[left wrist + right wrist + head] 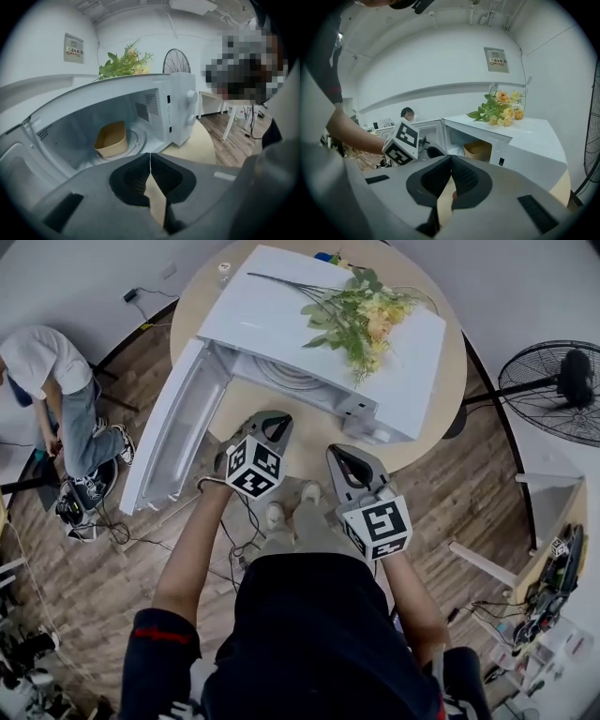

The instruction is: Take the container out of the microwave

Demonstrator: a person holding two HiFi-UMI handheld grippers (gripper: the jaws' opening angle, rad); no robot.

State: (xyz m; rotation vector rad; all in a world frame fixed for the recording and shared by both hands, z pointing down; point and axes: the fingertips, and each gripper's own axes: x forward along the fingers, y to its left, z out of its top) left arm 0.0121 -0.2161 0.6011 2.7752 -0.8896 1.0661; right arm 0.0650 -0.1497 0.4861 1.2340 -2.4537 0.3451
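A white microwave (272, 310) stands on a round table (305, 437) with its door (178, 432) swung open to the left. Inside, on the turntable, sits a tan container (111, 139), also seen past the door opening as the container (478, 150); from the head view the cavity hides it. My left gripper (275, 420) hangs in front of the open cavity, apart from it, jaws shut on nothing (150, 155). My right gripper (339, 456) is beside it, nearer me, shut and empty (451, 160).
A spray of flowers (361, 315) lies on top of the microwave. A floor fan (553, 390) stands at the right. A person (56, 381) crouches at the far left near cables. A white table leg and cluttered gear (544, 587) are at the right.
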